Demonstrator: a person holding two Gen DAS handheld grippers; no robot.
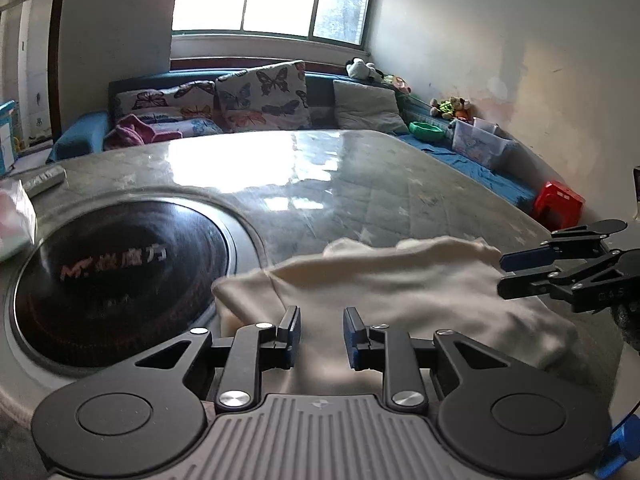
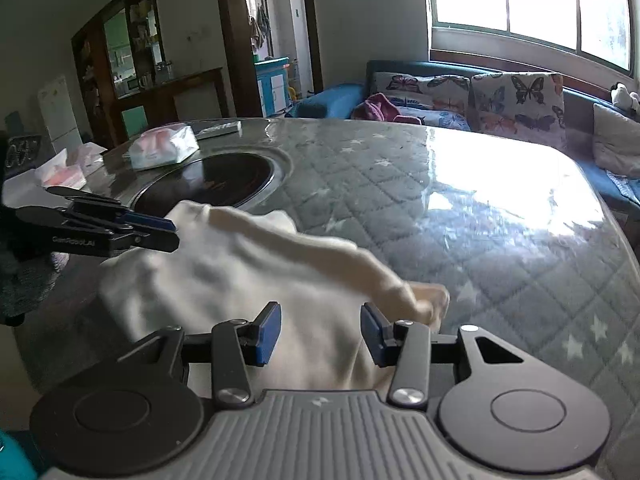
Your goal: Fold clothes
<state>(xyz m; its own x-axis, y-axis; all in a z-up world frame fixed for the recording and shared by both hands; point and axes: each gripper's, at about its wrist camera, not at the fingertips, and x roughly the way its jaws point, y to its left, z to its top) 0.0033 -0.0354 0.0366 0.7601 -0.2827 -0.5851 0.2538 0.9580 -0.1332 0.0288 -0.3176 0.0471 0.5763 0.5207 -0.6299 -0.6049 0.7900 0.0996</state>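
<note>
A cream-white garment (image 1: 384,292) lies crumpled on the glass-topped table (image 1: 320,184), blurred in both views. My left gripper (image 1: 322,330) is open just above the garment's near edge, holding nothing. My right gripper (image 2: 320,330) is open over the garment (image 2: 240,280), with a raised fold running past its right finger. Each gripper shows in the other's view: the right one (image 1: 506,274) at the garment's right side, the left one (image 2: 174,234) at its left side.
A black round hotplate (image 1: 120,280) is set into the table to the left. Tissue packs (image 2: 164,148) and a grey remote (image 1: 44,179) lie beyond it. A sofa with butterfly cushions (image 1: 260,96) lines the far wall. A red stool (image 1: 558,202) stands at the right.
</note>
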